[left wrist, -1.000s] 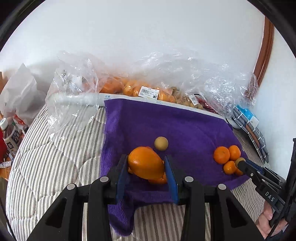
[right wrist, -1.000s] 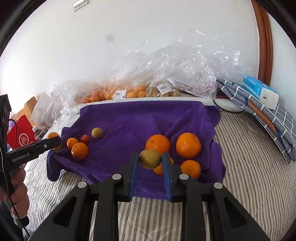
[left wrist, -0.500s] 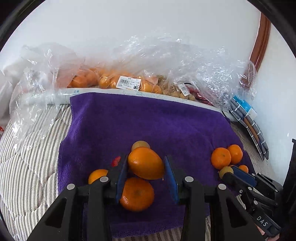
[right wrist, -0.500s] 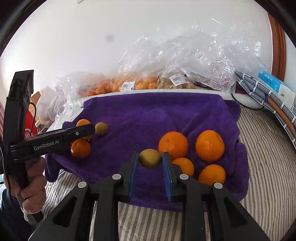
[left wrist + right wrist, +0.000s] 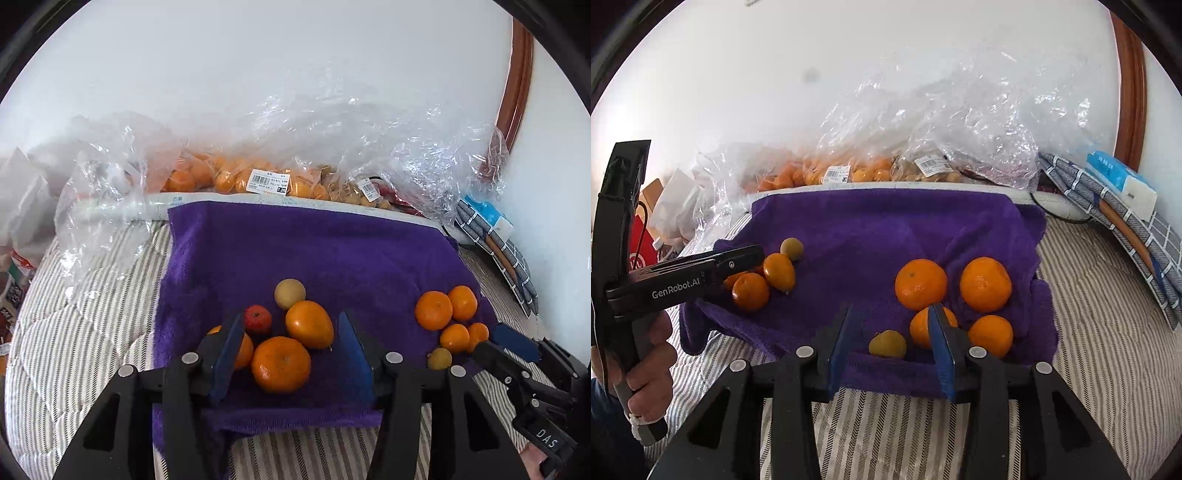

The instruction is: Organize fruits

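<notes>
A purple towel lies on the striped bed. My left gripper is open over a left group: an oval orange fruit, a round orange, a small red fruit and a tan round fruit. My right gripper is open around a small yellow-green fruit that rests on the towel's front edge, beside several oranges. That right group also shows in the left wrist view. The left gripper shows at the left of the right wrist view.
Clear plastic bags of oranges and small tan fruits line the wall behind the towel. Folded checked cloth and a blue pack sit at the right. Bags and bottles stand off the bed's left edge.
Both grippers opened. The left let the oval orange fruit down among the left group. The right let the small yellow-green fruit down by the right oranges.
</notes>
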Motion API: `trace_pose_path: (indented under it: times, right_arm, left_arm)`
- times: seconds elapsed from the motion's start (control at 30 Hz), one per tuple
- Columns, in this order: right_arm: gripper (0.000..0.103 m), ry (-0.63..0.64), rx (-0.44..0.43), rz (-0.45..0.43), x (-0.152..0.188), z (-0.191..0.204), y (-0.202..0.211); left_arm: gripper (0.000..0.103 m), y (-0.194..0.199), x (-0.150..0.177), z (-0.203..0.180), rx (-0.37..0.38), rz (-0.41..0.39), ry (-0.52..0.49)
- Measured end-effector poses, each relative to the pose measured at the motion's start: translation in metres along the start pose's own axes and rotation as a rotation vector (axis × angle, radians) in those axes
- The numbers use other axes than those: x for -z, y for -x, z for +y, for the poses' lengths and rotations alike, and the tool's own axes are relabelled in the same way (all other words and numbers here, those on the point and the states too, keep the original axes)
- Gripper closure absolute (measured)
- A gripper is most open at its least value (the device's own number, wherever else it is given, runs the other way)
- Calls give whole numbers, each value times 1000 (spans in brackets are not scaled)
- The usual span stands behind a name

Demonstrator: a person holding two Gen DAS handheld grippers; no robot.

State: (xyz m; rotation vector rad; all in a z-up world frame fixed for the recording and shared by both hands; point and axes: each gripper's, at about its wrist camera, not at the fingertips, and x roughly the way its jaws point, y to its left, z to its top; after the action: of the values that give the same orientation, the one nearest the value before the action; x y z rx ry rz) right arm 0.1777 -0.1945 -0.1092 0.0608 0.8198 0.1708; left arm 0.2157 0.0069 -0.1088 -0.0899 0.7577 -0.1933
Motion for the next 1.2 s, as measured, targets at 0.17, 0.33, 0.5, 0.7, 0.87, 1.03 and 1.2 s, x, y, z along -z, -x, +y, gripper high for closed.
trace_pose_path:
  times: [0.17, 0.33, 0.5, 0.7, 0.87, 1.03, 1.2]
  right_arm:
    - [43, -17, 60, -24, 0, 5, 52]
    - [41, -15, 124, -34, 7, 9, 97]
    - [28, -50, 140, -37, 22, 7, 137]
    - [6, -41, 151, -104, 40, 15, 187]
    - [3, -36, 166, -123, 51, 23, 213]
    - [3, -64, 163, -128, 57, 20, 229]
    - [3, -94, 179, -131, 61, 13, 239]
  left_arm:
    - [37, 49, 11, -7, -91, -46, -17]
    - [18, 94, 27, -17, -162, -94, -65]
    - [17, 134, 46, -18, -171, -96, -38]
    - [12, 186, 66, -21, -168, -143, 15]
    - [11, 213, 76, -29, -167, -172, 3]
    - [11, 223, 80, -36, -159, -174, 5]
    - [11, 229, 82, -41, -173, -180, -4]
